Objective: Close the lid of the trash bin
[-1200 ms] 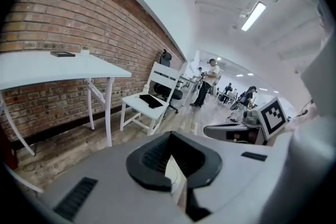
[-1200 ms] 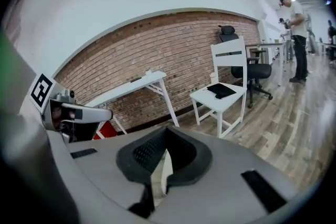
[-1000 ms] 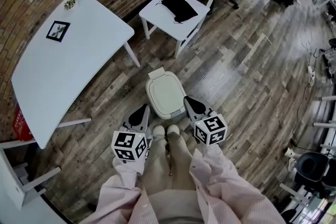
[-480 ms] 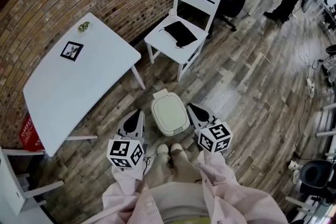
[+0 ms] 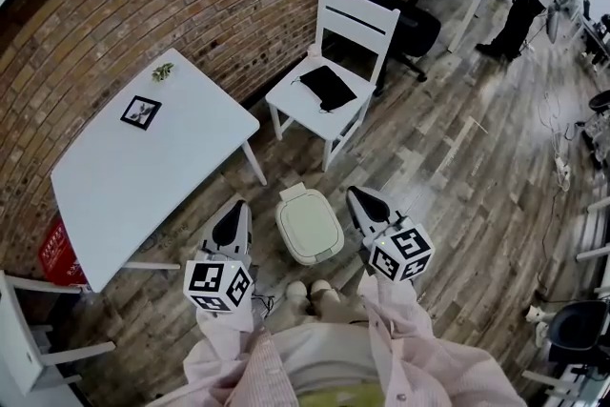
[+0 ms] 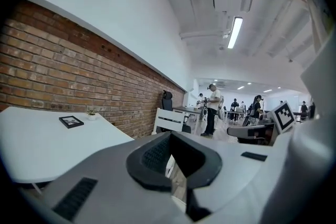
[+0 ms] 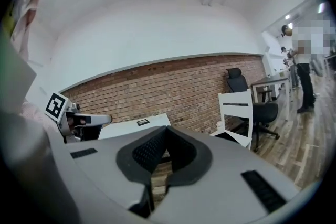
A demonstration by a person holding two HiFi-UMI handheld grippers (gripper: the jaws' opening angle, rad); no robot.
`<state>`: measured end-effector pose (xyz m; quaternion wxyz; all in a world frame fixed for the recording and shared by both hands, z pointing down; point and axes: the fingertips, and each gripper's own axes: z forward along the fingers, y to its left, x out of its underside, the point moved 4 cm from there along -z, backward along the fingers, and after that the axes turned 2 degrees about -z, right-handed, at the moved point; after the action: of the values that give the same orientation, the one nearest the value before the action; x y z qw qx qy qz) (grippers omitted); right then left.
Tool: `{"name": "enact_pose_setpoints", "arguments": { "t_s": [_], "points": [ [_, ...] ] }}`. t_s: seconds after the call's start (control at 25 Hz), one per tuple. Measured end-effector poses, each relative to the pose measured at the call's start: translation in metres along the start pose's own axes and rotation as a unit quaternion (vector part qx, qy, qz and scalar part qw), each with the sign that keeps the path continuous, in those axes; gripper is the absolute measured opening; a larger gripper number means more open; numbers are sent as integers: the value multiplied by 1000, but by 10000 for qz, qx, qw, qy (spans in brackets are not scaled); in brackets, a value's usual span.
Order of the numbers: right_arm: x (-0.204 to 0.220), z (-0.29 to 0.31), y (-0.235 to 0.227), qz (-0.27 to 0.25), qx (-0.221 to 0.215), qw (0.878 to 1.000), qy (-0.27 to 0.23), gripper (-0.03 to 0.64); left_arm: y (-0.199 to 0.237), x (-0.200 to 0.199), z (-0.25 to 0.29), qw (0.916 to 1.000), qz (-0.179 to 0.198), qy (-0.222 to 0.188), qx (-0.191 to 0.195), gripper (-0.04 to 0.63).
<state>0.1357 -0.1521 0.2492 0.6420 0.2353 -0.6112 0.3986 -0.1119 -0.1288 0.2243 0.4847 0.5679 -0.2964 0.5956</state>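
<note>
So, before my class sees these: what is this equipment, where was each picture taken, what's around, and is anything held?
There is no robot: a person holds a gripper tool in each hand. The wide picture comes from a camera on the person's head, looking down; the left gripper shows at left, the right gripper at right. The other two pictures come from cameras riding on each gripper, looking along its fingers. On the wooden floor, seen between the grippers, stands a small cream plastic trash bin with its lid down. Beyond it are a white rectangular table bearing a black-framed picture and a tiny potted plant, and a white wooden chair with a black cloth on its seat. Both grippers' fingers are shut, holding nothing.
</note>
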Motion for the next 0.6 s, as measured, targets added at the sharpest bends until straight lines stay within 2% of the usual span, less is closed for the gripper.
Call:
{"name": "enact_pose_setpoints", "arguments": {
  "t_s": [0.6],
  "points": [
    [-47, -23, 3, -278, -4, 9981, -545, 3, -2, -33, -22, 9986, 189, -441, -217, -8]
  ]
}}
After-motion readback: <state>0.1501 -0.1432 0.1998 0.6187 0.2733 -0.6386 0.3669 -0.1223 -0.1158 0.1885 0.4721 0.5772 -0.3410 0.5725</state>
